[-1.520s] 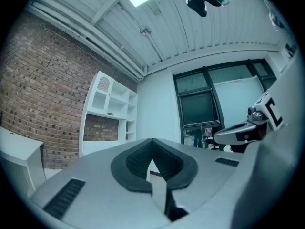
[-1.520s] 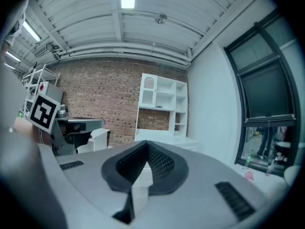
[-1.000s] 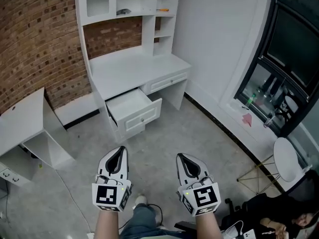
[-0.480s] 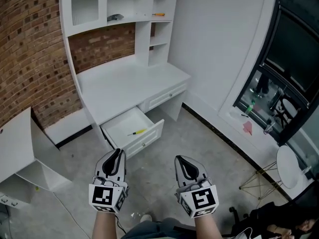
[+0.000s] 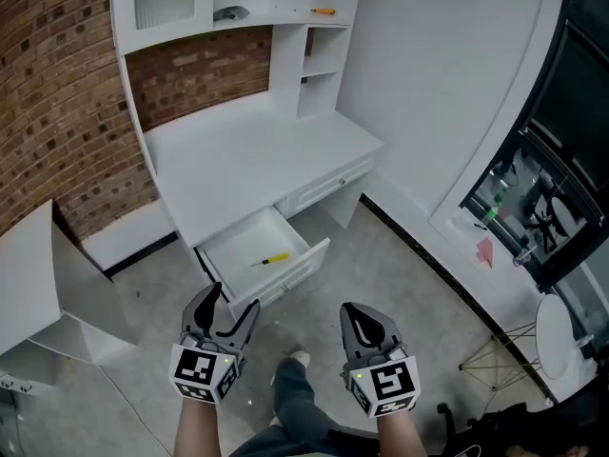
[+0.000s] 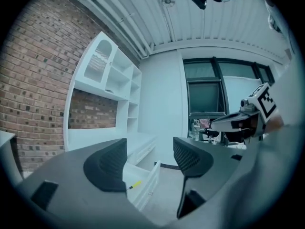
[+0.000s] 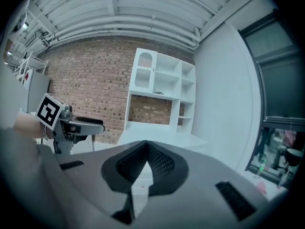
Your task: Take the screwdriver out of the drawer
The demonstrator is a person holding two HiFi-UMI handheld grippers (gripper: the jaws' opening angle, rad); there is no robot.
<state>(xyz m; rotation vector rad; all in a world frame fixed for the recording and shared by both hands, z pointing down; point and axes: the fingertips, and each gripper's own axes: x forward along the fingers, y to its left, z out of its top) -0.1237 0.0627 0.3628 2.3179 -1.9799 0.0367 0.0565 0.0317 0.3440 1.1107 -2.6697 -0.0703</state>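
The step in hand was the approach. Both grippers hung short of the smooth white wooden desk (image 5: 249, 160). Its open, box-shaped white drawer (image 5: 303, 268) held the slim yellow-handled screwdriver (image 5: 270, 259), which lay flat on the drawer's bare floor, nearer the right wall. The left gripper (image 5: 231, 300), black with ribbed pads, had just been opening and stood wide with nothing between its jaws. The right gripper (image 5: 360, 314) was pressed together and empty. The next move probably called for carrying the left gripper farther in, dipping it into the drawer and straddling the thin handle.
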